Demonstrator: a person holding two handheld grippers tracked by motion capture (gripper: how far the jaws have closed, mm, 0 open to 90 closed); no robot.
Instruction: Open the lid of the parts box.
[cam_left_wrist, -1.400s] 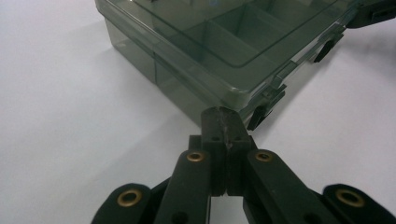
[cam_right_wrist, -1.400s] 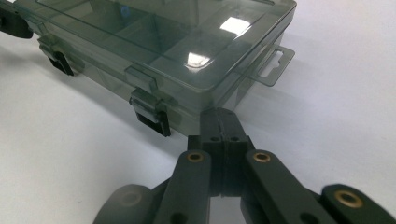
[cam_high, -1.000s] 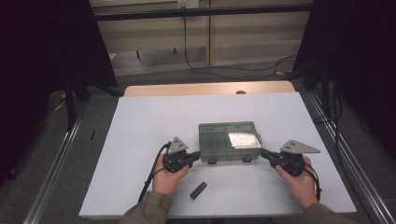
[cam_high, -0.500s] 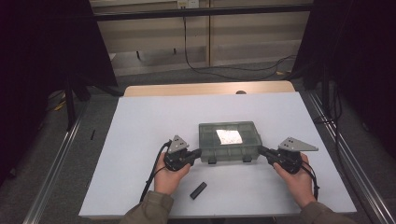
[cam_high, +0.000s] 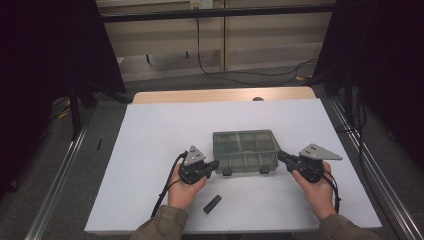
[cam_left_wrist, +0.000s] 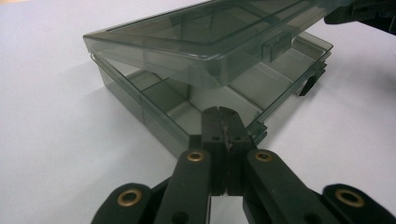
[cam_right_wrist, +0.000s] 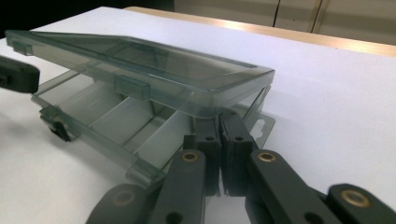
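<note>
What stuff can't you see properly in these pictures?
- Inside the box: the high view is too dim and small to tell what the compartments hold.
- Lid's far corner: cut off by the top edge of the left gripper view.
- Small dark object on the table: too small to identify.
- Left hand-held gripper's tips: whether they touch the box wall is unclear.

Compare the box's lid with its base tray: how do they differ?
The lid is a flat panel, raised at the front; the base tray lies on the table. The base tray has divider walls forming compartments; the lid has none. Both are smoky see-through plastic.
</note>
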